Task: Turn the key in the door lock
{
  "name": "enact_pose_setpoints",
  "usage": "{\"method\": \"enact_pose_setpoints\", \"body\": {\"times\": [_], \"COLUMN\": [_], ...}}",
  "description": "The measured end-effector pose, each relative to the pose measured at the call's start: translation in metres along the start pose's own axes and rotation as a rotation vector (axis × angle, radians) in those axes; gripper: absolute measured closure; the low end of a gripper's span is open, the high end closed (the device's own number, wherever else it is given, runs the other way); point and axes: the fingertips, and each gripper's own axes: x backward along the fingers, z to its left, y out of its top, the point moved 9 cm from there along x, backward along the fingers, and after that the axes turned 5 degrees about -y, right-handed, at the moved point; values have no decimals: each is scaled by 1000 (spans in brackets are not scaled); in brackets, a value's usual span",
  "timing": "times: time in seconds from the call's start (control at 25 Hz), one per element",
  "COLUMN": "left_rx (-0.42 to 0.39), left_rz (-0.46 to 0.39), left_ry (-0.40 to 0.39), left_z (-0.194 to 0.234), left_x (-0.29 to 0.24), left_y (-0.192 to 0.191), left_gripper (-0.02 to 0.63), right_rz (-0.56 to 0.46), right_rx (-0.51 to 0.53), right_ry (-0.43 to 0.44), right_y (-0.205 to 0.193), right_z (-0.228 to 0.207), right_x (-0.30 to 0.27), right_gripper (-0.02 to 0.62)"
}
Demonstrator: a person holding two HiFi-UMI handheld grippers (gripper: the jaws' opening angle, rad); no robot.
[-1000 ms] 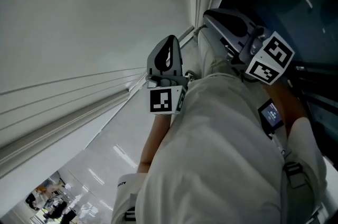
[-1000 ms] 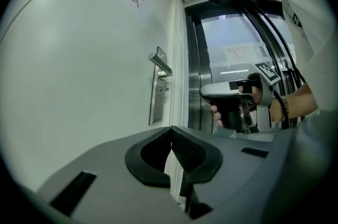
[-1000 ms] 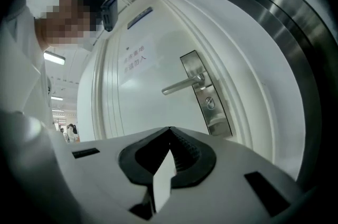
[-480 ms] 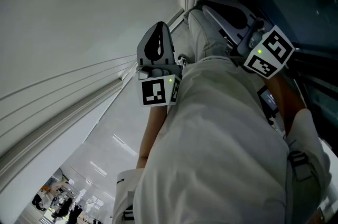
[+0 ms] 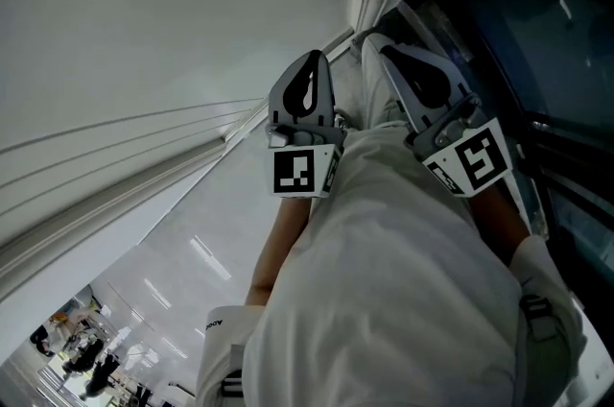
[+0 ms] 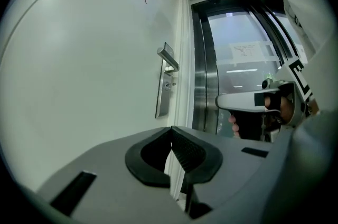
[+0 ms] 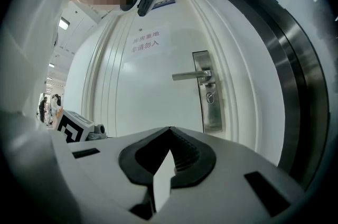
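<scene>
A white door carries a steel lock plate (image 7: pixel 210 95) with a lever handle (image 7: pixel 190 75). A small key (image 7: pixel 210 96) seems to sit in the keyhole below the handle. My right gripper (image 7: pixel 169 128) is shut with nothing in it, short of the door and aimed left of the plate. The left gripper view shows the same plate (image 6: pixel 164 90) edge-on, far ahead. My left gripper (image 6: pixel 171 128) is shut and holds nothing. In the head view both grippers, the left gripper (image 5: pixel 313 58) and the right gripper (image 5: pixel 386 48), are held side by side against the door.
Right of the door stands a steel frame (image 6: pixel 205 85) with dark glass panes. A paper sign (image 7: pixel 145 42) is stuck on the door above the handle. The person's white shirt (image 5: pixel 384 299) fills the lower head view. People stand far off down the corridor (image 7: pixel 47 106).
My right gripper has rolled and dropped a little, so its marker cube now sits lower and nearer the left gripper. The left gripper has hardly moved.
</scene>
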Motion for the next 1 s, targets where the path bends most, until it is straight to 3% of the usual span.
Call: {"method": "enact_pose_setpoints", "body": {"times": [0.36,1.0], "left_rx": [-8,-16], "left_rz": [-72,-78], "left_ry": [-9,-26], "left_z": [-1,-7], "left_x": [1,0], "left_y": [6,3], "left_gripper": [597,597], "right_rz": [18,59], "right_rx": [33,-6], "right_ry": [-79,-88], "right_y": [-4,-14], "right_z": [10,20], "right_x": [-8,-13], "right_gripper": [594,594]}}
